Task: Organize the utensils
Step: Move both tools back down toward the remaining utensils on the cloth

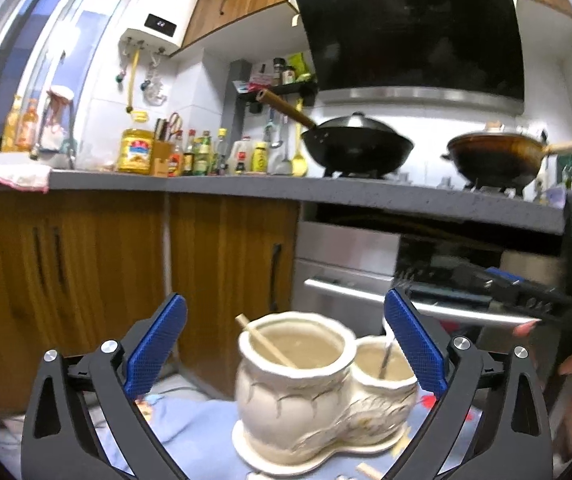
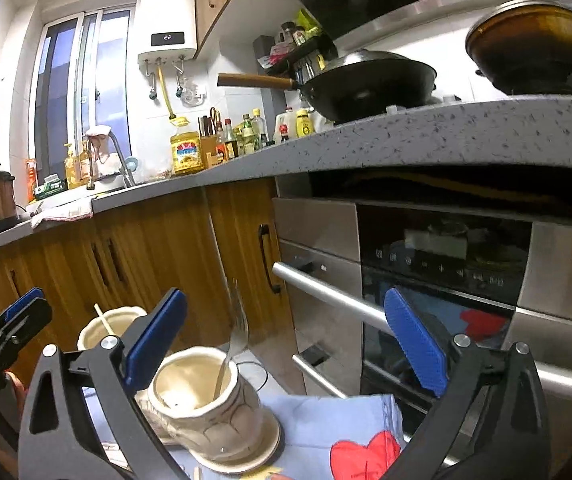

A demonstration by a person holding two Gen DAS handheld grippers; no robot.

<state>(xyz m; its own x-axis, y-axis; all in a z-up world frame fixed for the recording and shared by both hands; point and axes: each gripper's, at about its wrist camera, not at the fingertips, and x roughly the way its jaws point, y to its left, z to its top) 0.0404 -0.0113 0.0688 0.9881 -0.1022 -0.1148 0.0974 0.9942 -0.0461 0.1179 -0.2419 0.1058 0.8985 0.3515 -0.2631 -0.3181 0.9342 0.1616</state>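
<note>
Both grippers' fingers wide apart and empty, the double ceramic holder [image 1: 310,392] low between the left gripper [image 1: 286,344] pair.

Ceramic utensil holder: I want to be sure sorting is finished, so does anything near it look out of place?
A wooden stick end lies loose on the blue cloth beside the ceramic holder, not in a cup. Inside, a chopstick and a fork lean as expected.

Two woks [image 1: 356,146]; one double-pot holder [image 1: 306,384]; one chopstick [image 1: 266,342]; one fork [image 2: 236,336].
</note>
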